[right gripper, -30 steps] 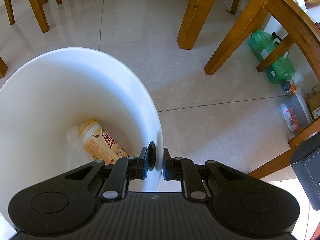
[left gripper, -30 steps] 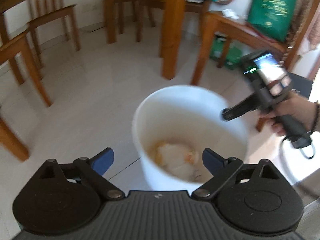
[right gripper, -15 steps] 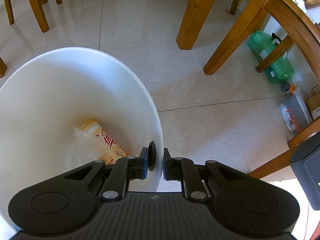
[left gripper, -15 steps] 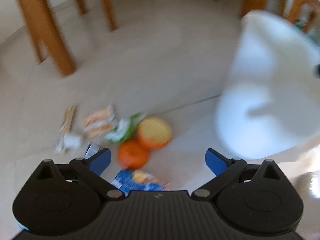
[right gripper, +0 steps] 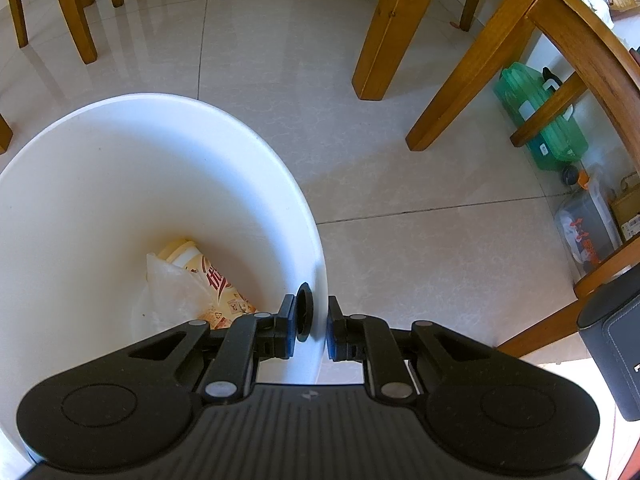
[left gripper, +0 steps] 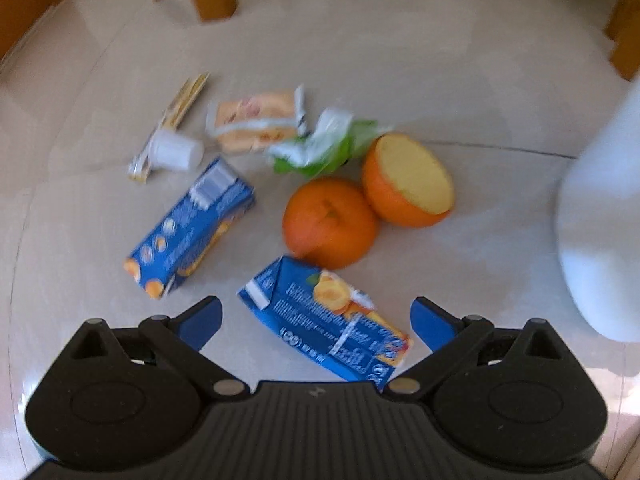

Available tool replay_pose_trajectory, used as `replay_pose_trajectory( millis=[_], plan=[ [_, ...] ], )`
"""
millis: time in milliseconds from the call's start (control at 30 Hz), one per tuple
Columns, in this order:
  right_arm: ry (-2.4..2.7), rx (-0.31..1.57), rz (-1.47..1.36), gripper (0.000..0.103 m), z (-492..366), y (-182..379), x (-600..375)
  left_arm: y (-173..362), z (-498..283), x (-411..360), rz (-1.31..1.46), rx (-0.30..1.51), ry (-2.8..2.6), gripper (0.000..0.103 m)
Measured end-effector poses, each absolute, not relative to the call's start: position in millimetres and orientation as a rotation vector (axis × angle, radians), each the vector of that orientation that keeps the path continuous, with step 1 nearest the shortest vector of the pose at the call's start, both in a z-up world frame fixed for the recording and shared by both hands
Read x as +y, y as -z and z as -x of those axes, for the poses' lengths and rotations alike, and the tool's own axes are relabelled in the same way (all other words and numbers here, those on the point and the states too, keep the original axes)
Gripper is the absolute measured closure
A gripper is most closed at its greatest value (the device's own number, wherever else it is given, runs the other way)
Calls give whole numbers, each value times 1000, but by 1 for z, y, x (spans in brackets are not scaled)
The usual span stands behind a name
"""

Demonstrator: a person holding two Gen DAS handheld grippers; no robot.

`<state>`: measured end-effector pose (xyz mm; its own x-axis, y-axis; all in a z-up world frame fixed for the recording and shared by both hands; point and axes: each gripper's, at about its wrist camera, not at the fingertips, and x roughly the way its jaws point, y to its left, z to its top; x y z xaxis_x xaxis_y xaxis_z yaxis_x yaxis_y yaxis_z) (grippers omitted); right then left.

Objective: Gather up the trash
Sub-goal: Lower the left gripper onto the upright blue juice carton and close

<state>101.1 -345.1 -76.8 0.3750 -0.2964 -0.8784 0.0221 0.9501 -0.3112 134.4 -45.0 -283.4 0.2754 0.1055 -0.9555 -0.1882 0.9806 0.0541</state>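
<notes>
**Nearly over the next piece of litter: a blue juice carton on the floor**

Directly below the left claw [left gripper: 316,316] lies a flattened blue cardboard juice carton with an orange fruit picture [left gripper: 326,322], lengthways on the pale tiled floor [left gripper: 440,80]. The claw's blue-tipped fingers [left gripper: 202,320] stand wide apart, one on each side of the carton, touching nothing. The carton looks light and empty, likely to crumple under pressure, so a squeeze across its narrow width near the middle seems the surest hold.

Just beyond it sit a whole orange [left gripper: 330,222] and a cut orange half [left gripper: 408,182], touching each other; both are round and would probably roll or slip. Farther off lie a second blue carton [left gripper: 190,226], a green and white crumpled wrapper [left gripper: 320,144], a beige snack packet [left gripper: 256,120] and a small white cup [left gripper: 176,152].

The right claw [right gripper: 312,326] is clamped on the rim of a white plastic bin [right gripper: 140,168], which holds a paper drink cup [right gripper: 208,276] and clear film.
</notes>
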Motion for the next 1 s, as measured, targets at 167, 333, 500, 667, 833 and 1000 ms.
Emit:
replay_pose_trajectory(
  millis=[167, 333, 500, 667, 833, 1000],
  plan=[
    [205, 1171, 269, 85, -101, 77, -344, 297, -134, -37, 180, 1289, -261, 3],
    [204, 1170, 275, 85, -101, 78, -344, 311, -137, -39, 211, 1322, -274, 3],
    [205, 1171, 272, 84, -102, 77, -344, 316, -124, -32, 213, 1342, -273, 3],
    [203, 1171, 274, 84, -102, 77, -344, 314, -104, -15, 178, 1350, -283, 3],
    [203, 1170, 275, 84, -102, 77, -344, 314, -100, -7, 108, 1328, -304, 3],
    [204, 1169, 275, 84, -103, 77, -344, 314, -107, -9, 149, 1276, -317, 6]
  ],
)
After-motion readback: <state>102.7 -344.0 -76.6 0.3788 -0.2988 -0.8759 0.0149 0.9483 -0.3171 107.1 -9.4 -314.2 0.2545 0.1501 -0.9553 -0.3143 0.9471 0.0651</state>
